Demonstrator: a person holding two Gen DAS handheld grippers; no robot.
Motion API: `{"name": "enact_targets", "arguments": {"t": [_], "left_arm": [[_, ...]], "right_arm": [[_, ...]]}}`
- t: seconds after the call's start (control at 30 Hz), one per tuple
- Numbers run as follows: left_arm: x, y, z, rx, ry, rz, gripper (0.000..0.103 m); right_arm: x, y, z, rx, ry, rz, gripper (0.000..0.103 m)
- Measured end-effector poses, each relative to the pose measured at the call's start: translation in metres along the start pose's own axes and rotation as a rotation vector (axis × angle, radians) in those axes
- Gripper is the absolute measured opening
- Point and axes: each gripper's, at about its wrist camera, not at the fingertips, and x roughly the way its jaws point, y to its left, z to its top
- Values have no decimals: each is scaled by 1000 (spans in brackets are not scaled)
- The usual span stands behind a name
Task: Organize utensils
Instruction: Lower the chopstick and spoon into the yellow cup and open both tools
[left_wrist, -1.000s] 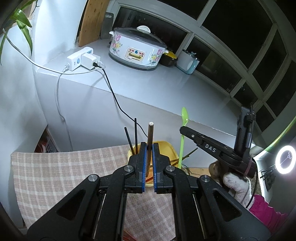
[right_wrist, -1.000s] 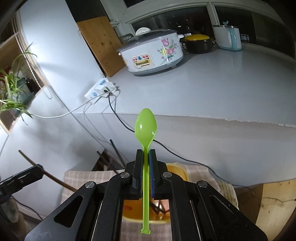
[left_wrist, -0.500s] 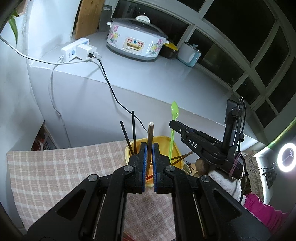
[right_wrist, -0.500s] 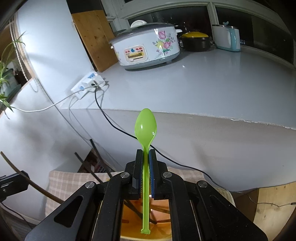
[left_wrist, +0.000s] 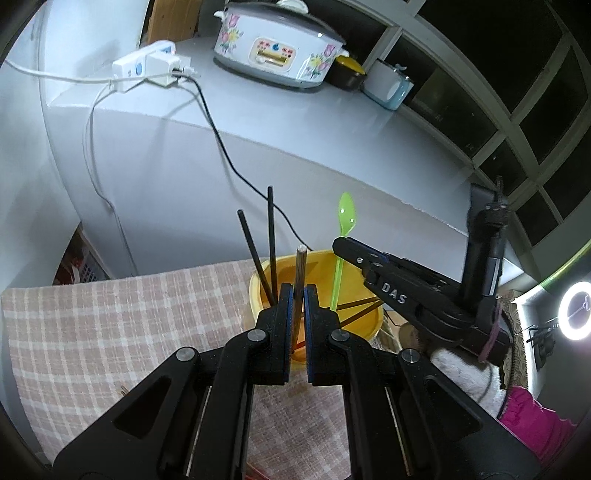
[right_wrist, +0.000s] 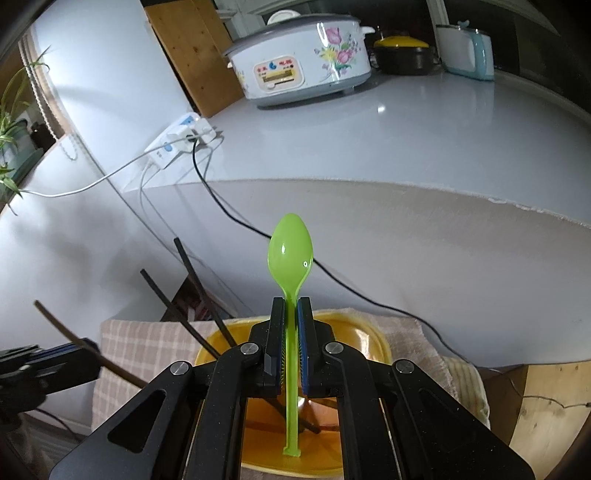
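My left gripper (left_wrist: 298, 291) is shut on a brown wooden chopstick (left_wrist: 300, 269), held upright over the yellow tub (left_wrist: 258, 291). My right gripper (right_wrist: 290, 306) is shut on a green plastic spoon (right_wrist: 290, 247), bowl up, its handle end down inside the yellow tub (right_wrist: 376, 343). Two black chopsticks (left_wrist: 267, 236) lean in the tub, with brown ones lying inside. The right gripper (left_wrist: 341, 245) and the spoon (left_wrist: 346, 218) show in the left wrist view, just right of the tub. The left gripper (right_wrist: 88, 349) shows at the left edge of the right wrist view.
The tub stands on a checked cloth (left_wrist: 129, 314). Behind is a grey counter (right_wrist: 369, 140) with a flowered rice cooker (right_wrist: 299, 62), a power strip (right_wrist: 181, 140) and a black cable hanging down. A wooden surface (right_wrist: 546, 406) lies at the right.
Both grippers have come lower and closer over the yellow tub. The spoon's handle end has sunk into the tub. Both grips are unchanged.
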Motion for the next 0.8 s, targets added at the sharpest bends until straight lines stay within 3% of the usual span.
{"name": "enact_targets", "arguments": {"t": [0.8], "left_arm": [[30,4,-19,-6,71,8,3]], "right_arm": [[10,-7,-12,44,139,26,5]]}}
